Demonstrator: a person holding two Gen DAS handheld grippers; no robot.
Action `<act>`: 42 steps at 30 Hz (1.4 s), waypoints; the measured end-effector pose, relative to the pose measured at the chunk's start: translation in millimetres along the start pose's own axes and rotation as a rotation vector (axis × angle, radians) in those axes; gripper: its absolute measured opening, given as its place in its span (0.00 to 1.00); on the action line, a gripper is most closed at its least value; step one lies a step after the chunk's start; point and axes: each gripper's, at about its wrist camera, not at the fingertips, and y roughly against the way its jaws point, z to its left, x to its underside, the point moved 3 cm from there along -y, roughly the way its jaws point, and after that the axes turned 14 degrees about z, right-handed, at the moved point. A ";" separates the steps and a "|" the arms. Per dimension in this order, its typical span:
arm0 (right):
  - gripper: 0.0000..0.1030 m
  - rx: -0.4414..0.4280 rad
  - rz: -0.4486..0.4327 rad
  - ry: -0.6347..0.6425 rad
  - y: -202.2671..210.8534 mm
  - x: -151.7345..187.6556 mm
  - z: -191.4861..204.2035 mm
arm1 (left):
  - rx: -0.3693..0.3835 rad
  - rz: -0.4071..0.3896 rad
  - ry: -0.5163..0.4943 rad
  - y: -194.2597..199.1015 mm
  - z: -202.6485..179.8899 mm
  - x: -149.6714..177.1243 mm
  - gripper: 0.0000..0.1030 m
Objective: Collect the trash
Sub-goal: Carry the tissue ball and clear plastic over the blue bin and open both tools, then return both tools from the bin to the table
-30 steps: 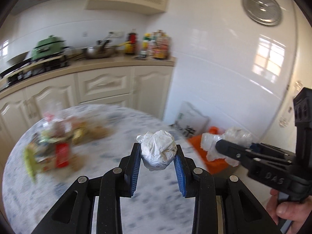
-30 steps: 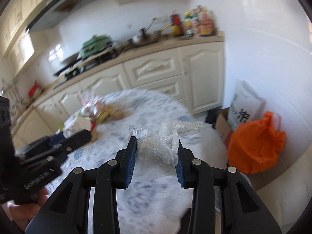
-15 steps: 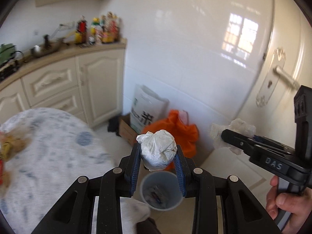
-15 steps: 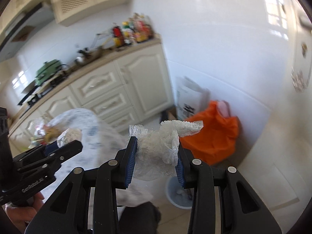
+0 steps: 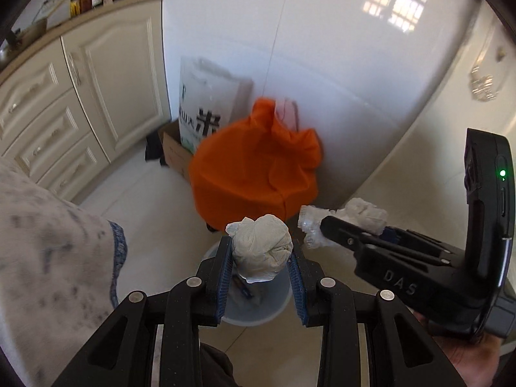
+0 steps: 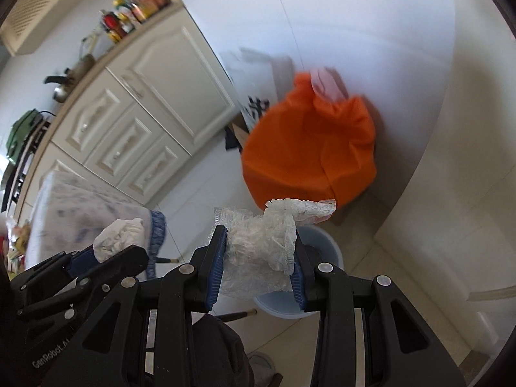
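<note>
My left gripper [image 5: 260, 254] is shut on a crumpled white paper wad [image 5: 261, 250] and holds it above a small pale blue bin [image 5: 258, 309] on the floor. My right gripper [image 6: 258, 258] is shut on a crumpled clear plastic wrap [image 6: 261, 254], also above the bin [image 6: 322, 251]. In the left wrist view the right gripper [image 5: 317, 225] shows at the right with the wrap [image 5: 361, 213]. In the right wrist view the left gripper [image 6: 129, 251] shows at the lower left with the paper wad [image 6: 119, 235].
A full orange bag [image 5: 254, 171] sits on the floor behind the bin, against the white wall. A white printed sack [image 5: 203, 116] and a cardboard box [image 5: 175, 154] stand beside cream cabinets [image 5: 80, 96]. The table with its patterned cloth [image 5: 48, 258] is at the left.
Both grippers have swung from over the table to the right and tilted down over the bin. Each still holds its piece of trash.
</note>
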 end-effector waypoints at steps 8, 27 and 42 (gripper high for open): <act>0.72 -0.029 0.082 -0.103 -54.8 -10.0 -32.9 | -0.083 0.057 0.014 -44.8 -2.1 -40.7 0.77; 1.00 -0.022 -0.052 -0.154 22.8 9.0 -18.4 | -0.123 -0.085 0.059 15.3 -9.1 8.6 0.98; 1.00 -0.042 -0.265 0.132 142.2 35.6 142.0 | -0.158 -0.393 0.168 196.5 58.1 148.3 0.99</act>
